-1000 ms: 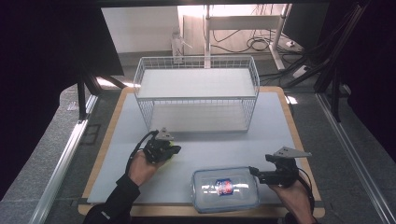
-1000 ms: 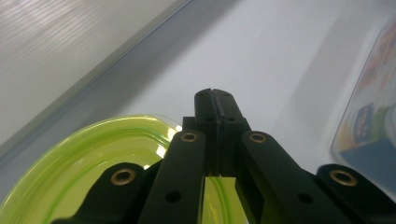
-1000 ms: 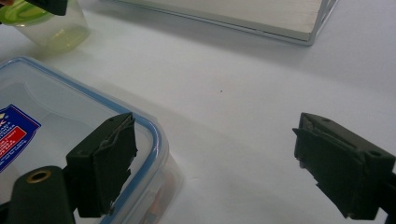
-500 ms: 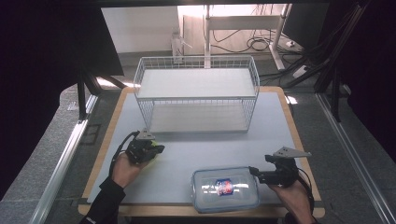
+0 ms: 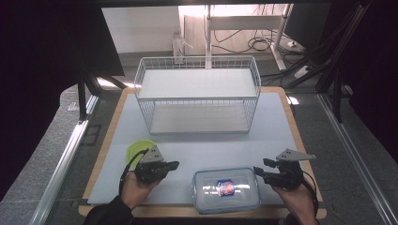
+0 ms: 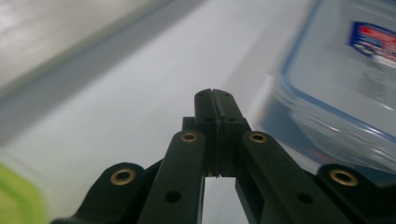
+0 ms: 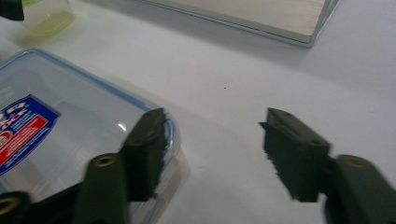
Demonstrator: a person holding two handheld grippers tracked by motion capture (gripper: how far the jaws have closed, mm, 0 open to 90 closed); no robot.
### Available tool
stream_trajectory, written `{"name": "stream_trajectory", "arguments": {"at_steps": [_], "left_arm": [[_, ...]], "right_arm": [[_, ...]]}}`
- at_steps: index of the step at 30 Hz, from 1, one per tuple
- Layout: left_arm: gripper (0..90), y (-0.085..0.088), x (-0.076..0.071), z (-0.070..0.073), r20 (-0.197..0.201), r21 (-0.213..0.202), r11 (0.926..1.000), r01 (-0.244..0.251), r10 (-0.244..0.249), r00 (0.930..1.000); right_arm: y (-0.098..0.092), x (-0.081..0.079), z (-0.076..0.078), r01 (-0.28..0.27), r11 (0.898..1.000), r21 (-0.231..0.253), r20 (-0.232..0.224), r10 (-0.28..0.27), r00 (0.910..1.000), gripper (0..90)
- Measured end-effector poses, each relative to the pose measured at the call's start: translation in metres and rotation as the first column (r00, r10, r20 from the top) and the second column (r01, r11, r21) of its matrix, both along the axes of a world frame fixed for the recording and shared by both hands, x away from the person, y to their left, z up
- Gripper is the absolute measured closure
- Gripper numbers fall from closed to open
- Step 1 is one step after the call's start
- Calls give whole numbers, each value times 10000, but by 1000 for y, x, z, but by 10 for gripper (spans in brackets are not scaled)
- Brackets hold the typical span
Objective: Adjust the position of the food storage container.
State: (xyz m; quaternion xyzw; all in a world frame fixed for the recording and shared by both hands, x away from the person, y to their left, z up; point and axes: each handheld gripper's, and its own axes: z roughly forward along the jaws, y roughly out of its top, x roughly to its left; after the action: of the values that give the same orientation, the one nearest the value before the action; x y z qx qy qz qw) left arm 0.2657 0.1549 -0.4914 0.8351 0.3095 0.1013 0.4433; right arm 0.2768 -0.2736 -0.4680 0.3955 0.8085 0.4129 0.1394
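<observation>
A clear lidded box (image 5: 225,190) with a blue rim and a red-and-blue label lies at the table's front edge. My left gripper (image 5: 174,165) is shut and empty, just left of the box and pointing at it. In the left gripper view its jaws (image 6: 215,100) meet, with the box (image 6: 345,93) ahead to the right. My right gripper (image 5: 260,166) is at the box's right end. Its jaws (image 7: 215,140) have just been closing but stand apart. One fingertip (image 7: 147,144) hangs over the box's corner (image 7: 56,116), and only bare mat lies between them.
A white wire rack (image 5: 197,93) with two shelves stands at the back of the mat; its lower shelf (image 7: 261,14) lies ahead of the right gripper. A small green-topped tub (image 5: 138,149) sits behind the left gripper, also (image 7: 46,16).
My left gripper swung left, then came right and nearer to the box, and the green-topped tub now shows behind it. The right gripper's jaws stand narrower; that hand stayed put.
</observation>
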Motion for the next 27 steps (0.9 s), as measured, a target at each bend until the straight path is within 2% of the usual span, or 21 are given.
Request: {"name": "stream_trajectory", "arguments": {"at_steps": [1, 4, 5, 6, 8, 9, 10, 14, 17, 18, 19, 21, 22, 23, 27], "left_arm": [[900, -2, -5, -1, -2, -51, 10000, 17, -17, 10000], [900, -6, -17, -3, 13, -207, 9997, 143, -143, 9999], [900, -8, -22, -4, -12, -260, 9995, 162, -162, 9999], [900, -10, -25, -6, -2, -248, 9995, 216, -216, 9998], [900, -15, -36, -10, -106, -256, 9991, 326, -329, 9994], [900, -15, -36, -10, -106, -256, 9991, 326, -329, 9994], [900, -20, -41, -14, -309, -350, 9985, 424, -435, 9986], [900, -29, -48, -21, -542, -119, 9981, 602, -608, 9967], [900, -38, -53, -27, -699, 107, 9969, 779, -770, 9946], [900, -40, -54, -28, -731, 114, 9964, 838, -827, 9939], [900, -43, -55, -29, -741, 110, 9960, 887, -876, 9934], [900, -46, -56, -30, -682, 352, 9968, 712, -686, 9953], [900, -45, -55, -30, -749, 240, 9973, 695, -675, 9949], [900, -45, -53, -30, -836, 100, 9985, 537, -527, 9951], [900, -47, -52, -29, -842, 226, 9991, 347, -327, 9959]], "right_arm": [[0, 0, 0, 0, 10000, 0, 0, 0, 10000, 544], [-1, -9, 3, -75, 9998, -201, 4, 75, 10000, 690], [-3, -14, 3, -59, 9992, -405, 57, 61, 10000, 779], [-3, -14, 3, -59, 9992, -405, 57, 61, 10000, 779], [-7, -22, 0, -150, 9989, -442, -187, 142, 9997, 858], [-7, -22, 0, -150, 9989, -442, -187, 142, 9997, 858], [-10, -26, -3, -211, 9989, -424, -353, 196, 9992, 885], [-10, -33, -8, -370, 9981, -491, -703, 335, 9970, 896], [-7, -39, -12, -552, 9960, -698, -1058, 477, 9932, 896], [-5, -43, -16, -664, 9936, -911, -1256, 547, 9906, 897], [-5, -43, -16, -664, 9936, -911, -1256, 547, 9906, 897], [-1, -48, -18, -793, 9915, -1035, -1436, 640, 9876, 897], [1, -50, -19, -784, 9891, -1248, -1433, 602, 9878, 898], [3, -51, -23, -914, 9878, -1261, -1625, 704, 9842, 898], [4, -50, -22, -800, 9889, -1249, -1578, 598, 9857, 899]]}}
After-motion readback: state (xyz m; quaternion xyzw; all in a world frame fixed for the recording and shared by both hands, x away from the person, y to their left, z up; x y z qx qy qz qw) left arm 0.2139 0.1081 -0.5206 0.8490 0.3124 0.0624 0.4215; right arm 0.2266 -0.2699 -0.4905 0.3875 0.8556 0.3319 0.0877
